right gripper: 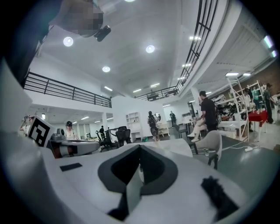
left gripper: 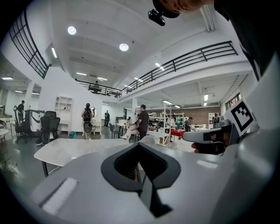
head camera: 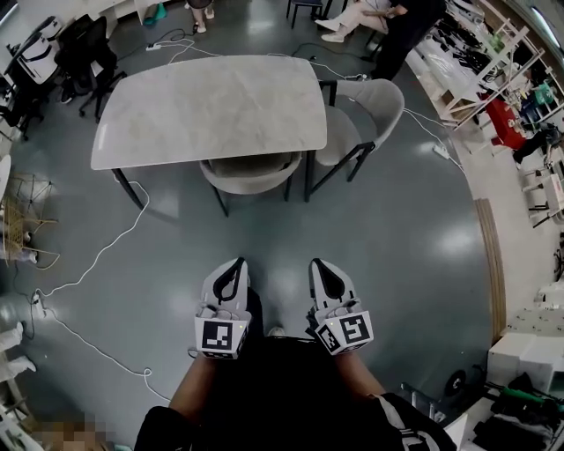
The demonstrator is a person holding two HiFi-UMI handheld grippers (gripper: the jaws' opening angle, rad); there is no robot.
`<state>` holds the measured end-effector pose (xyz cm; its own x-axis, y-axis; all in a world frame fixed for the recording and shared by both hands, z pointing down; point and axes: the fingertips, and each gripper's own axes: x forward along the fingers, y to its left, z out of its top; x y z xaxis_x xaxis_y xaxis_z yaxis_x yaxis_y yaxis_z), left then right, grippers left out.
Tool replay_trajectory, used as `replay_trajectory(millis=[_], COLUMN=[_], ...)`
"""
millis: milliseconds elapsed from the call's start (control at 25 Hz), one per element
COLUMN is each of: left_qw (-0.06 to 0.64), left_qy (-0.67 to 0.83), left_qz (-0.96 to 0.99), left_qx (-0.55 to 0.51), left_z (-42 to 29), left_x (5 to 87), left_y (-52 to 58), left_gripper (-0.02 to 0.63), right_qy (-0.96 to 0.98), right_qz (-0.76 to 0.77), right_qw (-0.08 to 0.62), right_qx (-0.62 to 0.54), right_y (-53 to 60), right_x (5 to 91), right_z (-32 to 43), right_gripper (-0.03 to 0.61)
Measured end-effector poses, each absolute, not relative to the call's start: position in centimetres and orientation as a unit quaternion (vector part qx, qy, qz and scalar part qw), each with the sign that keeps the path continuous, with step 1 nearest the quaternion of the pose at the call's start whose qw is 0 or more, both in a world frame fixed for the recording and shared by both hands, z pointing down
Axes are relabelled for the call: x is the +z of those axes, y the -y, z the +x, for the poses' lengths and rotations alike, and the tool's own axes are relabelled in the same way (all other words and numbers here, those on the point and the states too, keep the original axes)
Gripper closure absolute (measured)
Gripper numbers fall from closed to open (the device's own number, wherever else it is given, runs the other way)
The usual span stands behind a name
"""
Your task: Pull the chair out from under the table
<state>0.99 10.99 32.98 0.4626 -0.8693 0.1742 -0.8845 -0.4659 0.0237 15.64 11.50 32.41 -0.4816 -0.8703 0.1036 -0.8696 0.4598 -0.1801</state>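
A grey shell chair (head camera: 249,172) is tucked under the near side of the pale marble-top table (head camera: 211,106); only its curved back and dark legs show. My left gripper (head camera: 238,264) and right gripper (head camera: 319,264) hang side by side close to my body. Both are shut and empty, well short of the chair, with bare floor between. In the left gripper view the shut left gripper (left gripper: 140,148) points at the table (left gripper: 70,148). The right gripper view looks past the shut right gripper (right gripper: 139,151) to the table's end (right gripper: 175,146).
A second grey chair (head camera: 370,110) stands at the table's right end, also in the right gripper view (right gripper: 213,142). White cables (head camera: 97,260) trail over the floor at left. Black office chairs (head camera: 84,57) sit far left, shelves (head camera: 502,70) at right, and people (head camera: 388,22) beyond the table.
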Motion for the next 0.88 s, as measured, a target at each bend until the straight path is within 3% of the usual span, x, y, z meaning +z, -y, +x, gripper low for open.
replay_trajectory(millis=[440, 880], left_qw=[0.058, 0.073], left_qy=[0.503, 0.47], left_qz=[0.857, 0.872], left_qx=[0.092, 0.114], left_z=[-6.2, -8.3], left_x=[34.5, 37.0], left_y=[0.4, 6.8], left_gripper=[0.604, 0.605], right_qy=[-0.855, -0.849], right_qz=[-0.509, -0.519], right_qw=[-0.017, -0.029], right_qx=[-0.098, -0.096], right_y=[0.8, 7.8], right_x=[31.9, 32.1], right_z=[8.5, 5.3], right_gripper=[0.561, 0.561])
